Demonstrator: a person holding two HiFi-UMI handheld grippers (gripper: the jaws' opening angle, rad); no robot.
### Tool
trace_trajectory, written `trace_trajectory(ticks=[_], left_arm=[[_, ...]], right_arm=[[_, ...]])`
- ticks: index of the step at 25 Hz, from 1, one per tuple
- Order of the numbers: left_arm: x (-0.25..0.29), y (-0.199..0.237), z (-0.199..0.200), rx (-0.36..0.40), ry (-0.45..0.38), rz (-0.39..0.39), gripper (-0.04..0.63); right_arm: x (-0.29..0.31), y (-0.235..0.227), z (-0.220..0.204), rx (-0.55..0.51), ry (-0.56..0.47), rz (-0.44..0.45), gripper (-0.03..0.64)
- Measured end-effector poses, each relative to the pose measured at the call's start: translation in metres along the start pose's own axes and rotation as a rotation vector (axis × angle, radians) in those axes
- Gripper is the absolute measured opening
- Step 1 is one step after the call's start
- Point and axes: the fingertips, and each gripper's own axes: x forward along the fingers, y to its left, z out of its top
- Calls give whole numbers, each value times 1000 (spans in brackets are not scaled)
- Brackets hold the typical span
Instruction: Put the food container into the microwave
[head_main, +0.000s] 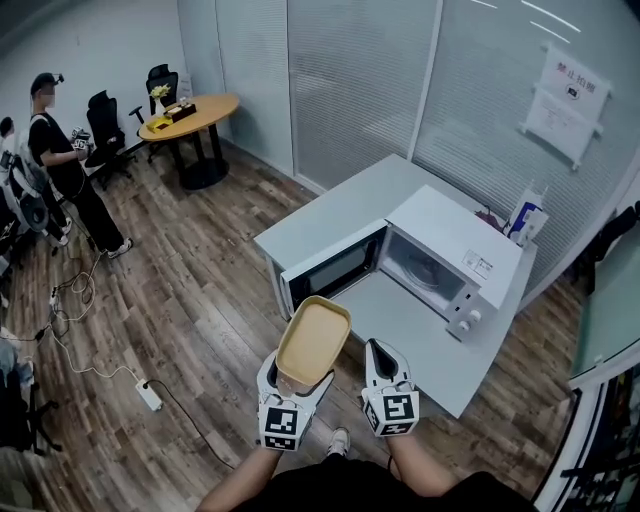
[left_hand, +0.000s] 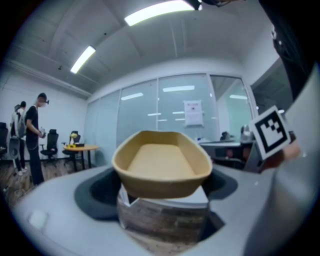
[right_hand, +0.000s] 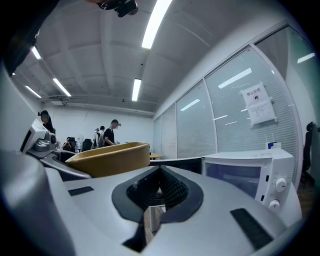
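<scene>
- The left gripper (head_main: 289, 390) pinches the near end of the container (head_main: 313, 340) and holds it in the air. Gripped at one end only, it could tip or slip.
- The open door (head_main: 330, 268), at the container's twelve o'clock, could snag it.
- The right gripper (head_main: 384, 372), at its three o'clock, has its fingers pressed together, empty.
- The microwave (head_main: 455, 245) stands at one o'clock.

Clamps the near end of the food container (head_main: 313, 338) in the left tool (head_main: 295, 385); carries the right tool (head_main: 376, 350) just beside it, jaws pressed together, empty. Holds both forward.
</scene>
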Motion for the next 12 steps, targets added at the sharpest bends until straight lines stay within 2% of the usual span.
trace_trajectory(ticks=[6,12], left_arm=[[42,-8,3,-11,5,-6,495],[77,-14,7,-31,13,11,495]], right_arm=[[13,-42,-6,16,8,-32,-2],[23,-75,-8,23,14,-27,-2]])
